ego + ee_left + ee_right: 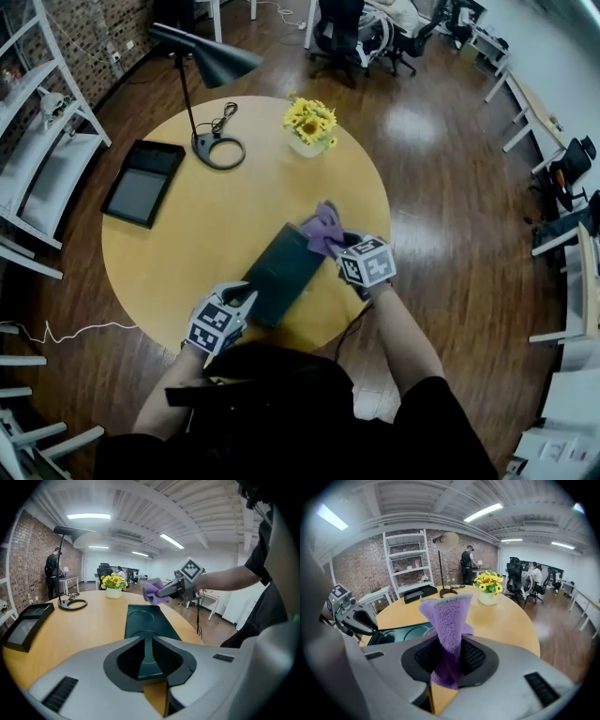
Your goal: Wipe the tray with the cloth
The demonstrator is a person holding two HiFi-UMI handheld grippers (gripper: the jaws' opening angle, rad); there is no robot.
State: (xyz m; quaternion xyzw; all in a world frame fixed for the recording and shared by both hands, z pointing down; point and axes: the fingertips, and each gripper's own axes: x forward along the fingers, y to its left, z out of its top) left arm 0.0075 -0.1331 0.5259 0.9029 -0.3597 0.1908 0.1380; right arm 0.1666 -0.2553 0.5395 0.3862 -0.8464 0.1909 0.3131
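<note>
A dark green tray point(279, 272) lies slantwise on the round wooden table point(187, 244), near its front edge. My left gripper point(246, 298) is shut on the tray's near rim; in the left gripper view the tray point(145, 620) runs away from the closed jaws point(149, 657). My right gripper point(336, 246) is shut on a purple cloth point(323, 225), which hangs over the tray's far right end. Seen from the right gripper view, the cloth point(447, 616) stands up out of the jaws point(449, 660), with the tray point(401, 633) below at left.
A black desk lamp point(208, 66) with its round base point(217, 150), a pot of yellow flowers point(309, 122) and a black flat device point(142, 183) stand on the table's far half. White shelves point(37, 141) rise at left. A person point(51, 569) stands far off.
</note>
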